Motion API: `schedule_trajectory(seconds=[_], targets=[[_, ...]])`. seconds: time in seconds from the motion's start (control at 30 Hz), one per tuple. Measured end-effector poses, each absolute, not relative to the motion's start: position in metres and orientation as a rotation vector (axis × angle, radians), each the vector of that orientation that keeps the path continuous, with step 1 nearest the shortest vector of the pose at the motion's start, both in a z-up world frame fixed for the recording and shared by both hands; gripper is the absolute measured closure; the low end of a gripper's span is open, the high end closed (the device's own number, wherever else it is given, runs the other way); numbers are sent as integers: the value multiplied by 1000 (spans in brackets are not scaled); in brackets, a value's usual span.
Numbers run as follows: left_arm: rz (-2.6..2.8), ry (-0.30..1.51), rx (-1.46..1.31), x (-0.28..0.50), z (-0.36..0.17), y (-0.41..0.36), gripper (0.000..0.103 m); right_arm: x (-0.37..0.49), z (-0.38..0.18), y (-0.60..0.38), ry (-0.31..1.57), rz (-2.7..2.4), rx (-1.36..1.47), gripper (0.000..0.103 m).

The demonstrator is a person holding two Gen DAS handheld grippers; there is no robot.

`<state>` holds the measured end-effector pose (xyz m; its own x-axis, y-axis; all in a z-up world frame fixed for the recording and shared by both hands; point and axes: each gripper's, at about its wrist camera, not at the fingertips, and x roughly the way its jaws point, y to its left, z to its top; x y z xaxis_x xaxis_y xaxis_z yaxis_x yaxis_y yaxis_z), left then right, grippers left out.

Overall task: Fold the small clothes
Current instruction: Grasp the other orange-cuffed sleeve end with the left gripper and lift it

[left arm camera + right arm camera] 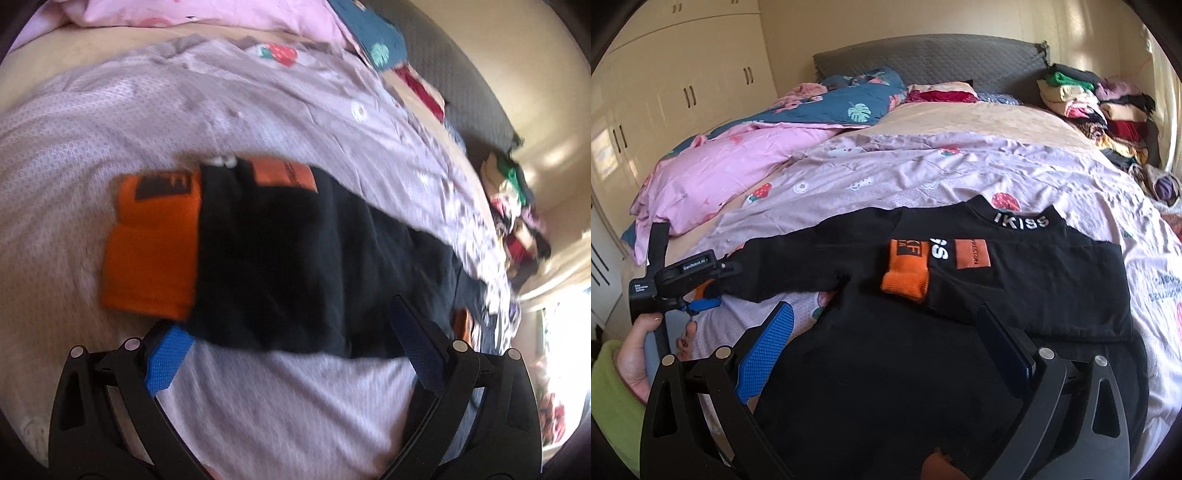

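A small black sweater (1015, 280) lies flat on the bed, its collar lettered "IKISS" at the far side. One sleeve is folded across the chest, and its orange cuff (907, 275) rests beside an orange patch (973, 254). The other sleeve (783, 266) stretches out to the left. My right gripper (884, 310) is open just above the sweater's lower half. A hand holds my left gripper (705, 302) at the end of that stretched sleeve. The blurred left wrist view shows my left gripper (288, 317) open, with the black cloth (295, 266) and the orange cuff (147, 258) just beyond its fingertips.
A lilac printed sheet (886, 177) covers the bed. A pink quilt (720, 173) and a blue one (849, 103) are bunched at the far left. Stacked clothes (1097, 110) stand at the far right by the grey headboard (923, 55). Wardrobes (683, 74) line the left wall.
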<state>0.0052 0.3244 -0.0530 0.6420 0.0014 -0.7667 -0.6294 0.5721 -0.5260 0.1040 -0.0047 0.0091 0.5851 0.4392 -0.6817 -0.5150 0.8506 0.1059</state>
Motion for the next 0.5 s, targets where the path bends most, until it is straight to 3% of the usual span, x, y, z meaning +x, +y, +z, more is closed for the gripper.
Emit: schedule_trajectory(seconds=[0.1, 0.13, 0.2, 0.27, 0.37, 0.5], targets=[[448, 757, -930, 5, -52, 338, 13, 105, 8, -10, 765, 540, -96, 5], [466, 746, -937, 6, -51, 343, 19, 106, 7, -11, 767, 533, -94, 5], [486, 732, -942, 8, -50, 350, 36, 107, 6, -16, 771, 522, -81, 5], [498, 721, -944, 7, -48, 358, 61, 108, 4, -20, 773, 513, -72, 5], [493, 680, -944, 5, -41, 363, 87, 110, 2, -28, 775, 491, -56, 5], [457, 616, -917, 6, -17, 362, 92, 115, 0, -43, 780, 458, -22, 5]])
